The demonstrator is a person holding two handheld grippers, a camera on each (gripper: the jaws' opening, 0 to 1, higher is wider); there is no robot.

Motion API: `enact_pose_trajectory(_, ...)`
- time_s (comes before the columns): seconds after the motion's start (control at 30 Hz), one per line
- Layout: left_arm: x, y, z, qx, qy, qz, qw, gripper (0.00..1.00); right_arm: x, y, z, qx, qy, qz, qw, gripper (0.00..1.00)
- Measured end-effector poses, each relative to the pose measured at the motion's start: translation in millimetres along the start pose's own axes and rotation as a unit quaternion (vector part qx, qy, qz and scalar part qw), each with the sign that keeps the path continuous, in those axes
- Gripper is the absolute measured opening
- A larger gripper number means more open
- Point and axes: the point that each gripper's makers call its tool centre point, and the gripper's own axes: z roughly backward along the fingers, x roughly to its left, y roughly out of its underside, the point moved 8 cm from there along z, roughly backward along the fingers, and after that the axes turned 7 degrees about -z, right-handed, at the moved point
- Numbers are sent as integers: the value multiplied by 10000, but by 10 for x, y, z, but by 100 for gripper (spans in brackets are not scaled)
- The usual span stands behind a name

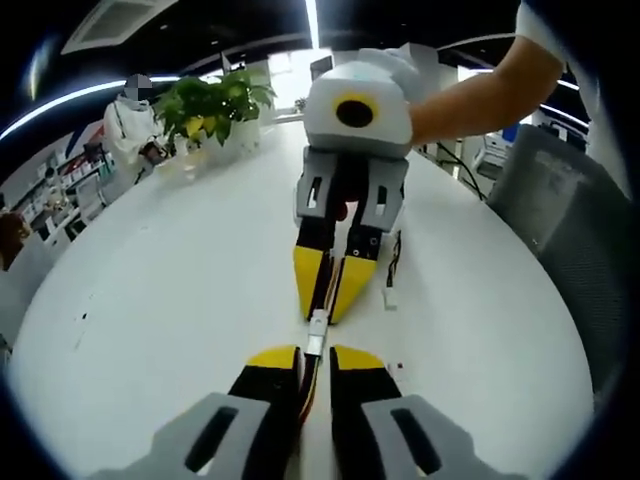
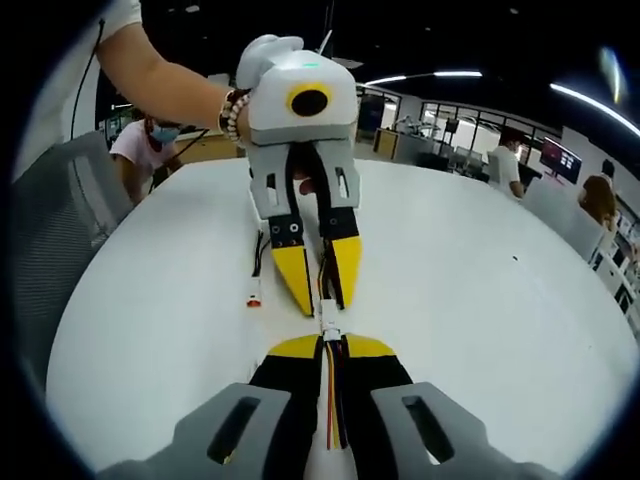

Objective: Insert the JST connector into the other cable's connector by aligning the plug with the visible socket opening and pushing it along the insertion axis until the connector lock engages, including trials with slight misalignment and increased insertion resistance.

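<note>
Nearest, the left claw (image 1: pixel 315 355) pinches its cable; facing it, the right claw (image 1: pixel 328 300) grips the other. Their white connectors (image 1: pixel 316 333) meet between the tips, above the worktop (image 1: pixel 150 300). Insertion looks underway; next needs a straight push until locking.

Left gripper view: the left gripper (image 1: pixel 316 352) rises at 6 o'clock on the table (image 1: pixel 150 300), the right gripper (image 1: pixel 327 312) faces it from 12 o'clock, tip to tip, and the joined connectors (image 1: pixel 316 334) lie between them; a loose connector (image 1: pixel 390 297) lies on the table at 3 o'clock of the right gripper's tips, and a potted plant (image 1: pixel 215 105) stands at the far edge toward 11 o'clock. Right gripper view: the right gripper (image 2: pixel 331 345) sits at 6 o'clock, the left gripper (image 2: pixel 322 300) opposite at 12 o'clock, the cable (image 2: pixel 333 400) running between the right gripper's jaws, the loose connector (image 2: pixel 254 297) at 9 o'clock of the meeting point.
</note>
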Motion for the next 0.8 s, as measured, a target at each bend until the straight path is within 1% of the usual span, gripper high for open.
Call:
enact_pose_trajectory(0.17,-25,-22,-1,41,-30,-44,10000,6,-11,8,-1,-27,-10,-128,9999,5)
enact_pose_trajectory(0.3,-49,-41,-6,63,-27,-124,9999,5,-32,7,2,-54,28,-229,9997,11)
enact_pose_trajectory(0.43,-51,-36,-1,65,-79,-57,9999,7,-35,2,6,-32,52,-165,9998,13)
enact_pose_trajectory(0.47,-59,-41,8,78,-115,-62,9999,9,-39,1,10,-25,71,-173,9998,13)
enact_pose_trajectory(0.53,-70,-55,28,97,-245,-89,9996,19,-50,4,40,-68,59,-256,9996,12)
enact_pose_trajectory(0.57,-45,-49,37,111,-347,-167,9992,21,-63,-2,64,-113,114,-295,9994,12)
enact_pose_trajectory(0.6,-41,-45,42,116,-371,-186,9991,22,-71,-8,82,-140,149,-316,9993,13)
enact_pose_trajectory(0.67,-66,-78,83,-59,-537,-161,9984,22,-82,-38,137,-221,203,-344,9990,13)
enact_pose_trajectory(0.7,-76,-125,119,-299,-714,-14,9970,23,-86,-56,160,-276,233,-348,9987,13)
enact_pose_trajectory(0.77,-96,-177,183,-602,-911,215,9938,25,-85,-86,209,-398,259,-393,9981,13)
enact_pose_trajectory(0.8,-105,-186,210,-675,-979,302,9924,27,-76,-91,237,-431,261,-414,9979,14)
